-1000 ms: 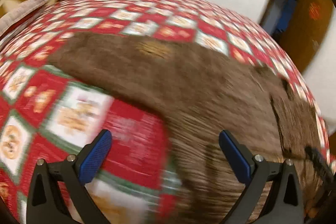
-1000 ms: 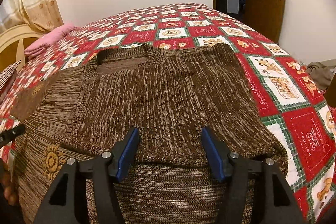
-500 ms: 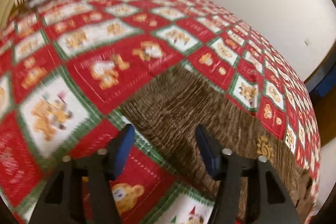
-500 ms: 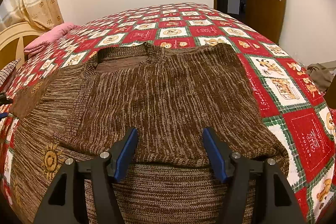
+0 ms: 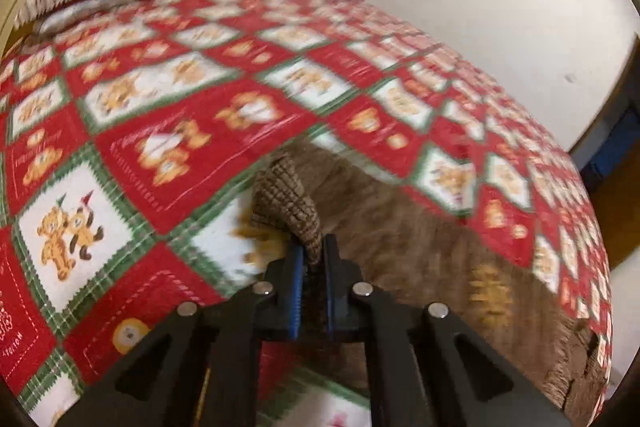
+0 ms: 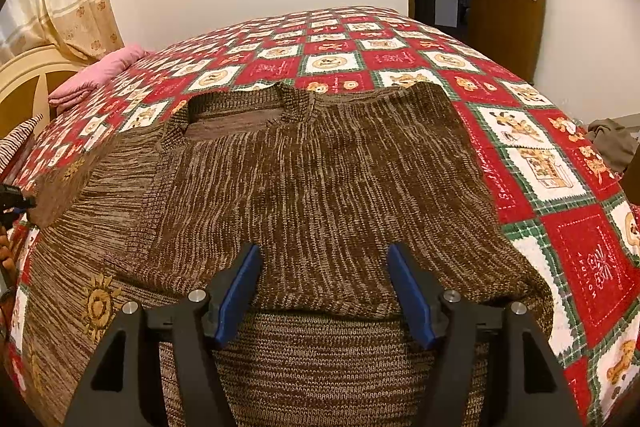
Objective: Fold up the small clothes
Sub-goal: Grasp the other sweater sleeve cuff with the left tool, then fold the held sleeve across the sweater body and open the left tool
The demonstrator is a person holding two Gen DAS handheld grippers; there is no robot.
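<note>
One change: left gripper (image 5: 311, 259), spread wide a second ago, now pinches the sleeve cuff of the brown marled knit sweater (image 6: 320, 179) lying on the bed. Sleeve fold can start. Right gripper (image 6: 324, 287) hovers wide apart.

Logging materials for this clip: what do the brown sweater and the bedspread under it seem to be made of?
Brown sweater: a chunky marled knit, likely wool or acrylic, matte; ribbed stitch rows show, also on the cuff pinched by the left gripper. Bedspread: thin printed woven fabric, probably cotton or polyester, smooth with a slight sheen.
</note>
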